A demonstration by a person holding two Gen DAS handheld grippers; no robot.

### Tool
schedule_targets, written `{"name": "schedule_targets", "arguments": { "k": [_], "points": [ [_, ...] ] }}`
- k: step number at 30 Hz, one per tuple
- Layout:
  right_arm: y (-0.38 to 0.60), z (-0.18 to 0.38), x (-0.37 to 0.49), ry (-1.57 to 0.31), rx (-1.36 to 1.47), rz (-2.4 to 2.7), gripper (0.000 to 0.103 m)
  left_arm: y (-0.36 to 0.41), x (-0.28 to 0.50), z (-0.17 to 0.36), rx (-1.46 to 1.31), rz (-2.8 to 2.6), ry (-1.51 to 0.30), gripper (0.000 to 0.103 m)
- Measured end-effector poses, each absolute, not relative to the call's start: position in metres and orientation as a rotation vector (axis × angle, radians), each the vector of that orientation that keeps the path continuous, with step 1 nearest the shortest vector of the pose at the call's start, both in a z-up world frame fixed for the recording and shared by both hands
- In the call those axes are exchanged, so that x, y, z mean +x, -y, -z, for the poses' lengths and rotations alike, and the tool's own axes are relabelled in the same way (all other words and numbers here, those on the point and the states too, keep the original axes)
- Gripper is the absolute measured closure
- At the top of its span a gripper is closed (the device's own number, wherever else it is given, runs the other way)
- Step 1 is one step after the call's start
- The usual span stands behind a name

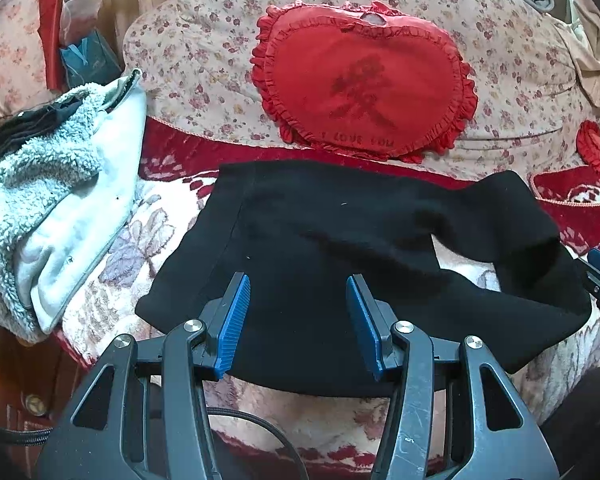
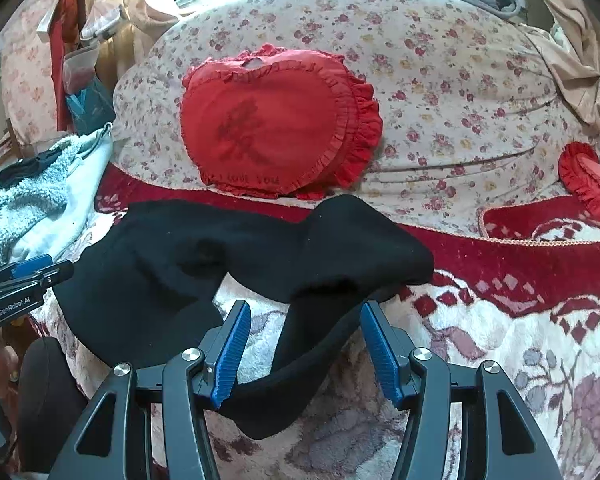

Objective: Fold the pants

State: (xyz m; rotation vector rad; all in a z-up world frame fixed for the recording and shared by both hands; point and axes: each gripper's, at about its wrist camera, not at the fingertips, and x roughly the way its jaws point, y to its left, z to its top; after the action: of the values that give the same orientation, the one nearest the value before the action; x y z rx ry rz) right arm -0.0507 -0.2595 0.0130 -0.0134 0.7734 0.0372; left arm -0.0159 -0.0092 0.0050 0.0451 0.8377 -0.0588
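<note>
Black pants point(image 1: 320, 232) lie spread on a floral blanket point(image 1: 140, 240) on the bed, waist end to the left, legs running right. My left gripper point(image 1: 298, 286) is open, its blue pads over the near waist part of the pants. My right gripper point(image 2: 304, 312) is open, its blue pads on either side of one pant leg point(image 2: 312, 344) that hangs over the near bed edge. The other leg point(image 2: 360, 240) lies bunched farther back. The left gripper also shows in the right wrist view point(image 2: 32, 268), at the pants' left edge.
A red heart-shaped cushion point(image 1: 364, 80) leans on a floral pillow point(image 1: 204, 60) behind the pants. A pale fleece garment point(image 1: 48, 200) is piled at the left. A second red cushion point(image 2: 592, 184) sits at the far right. Clutter hangs at the back left.
</note>
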Motion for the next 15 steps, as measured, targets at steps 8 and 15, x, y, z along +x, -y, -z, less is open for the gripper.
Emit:
{"name": "schedule_targets", "arguments": {
  "k": [8, 15],
  "points": [
    [0.2581, -0.0099, -0.0494, -0.785, -0.021, -0.037, 0.048, 0.0082, -0.0147, -0.0007, 0.032, 0.066, -0.859, 0.053],
    [0.2572, -0.0074, -0.0472, -0.797, -0.018, -0.037, 0.048, 0.0061, -0.0137, 0.0021, 0.021, 0.068, -0.872, 0.053]
  ]
}}
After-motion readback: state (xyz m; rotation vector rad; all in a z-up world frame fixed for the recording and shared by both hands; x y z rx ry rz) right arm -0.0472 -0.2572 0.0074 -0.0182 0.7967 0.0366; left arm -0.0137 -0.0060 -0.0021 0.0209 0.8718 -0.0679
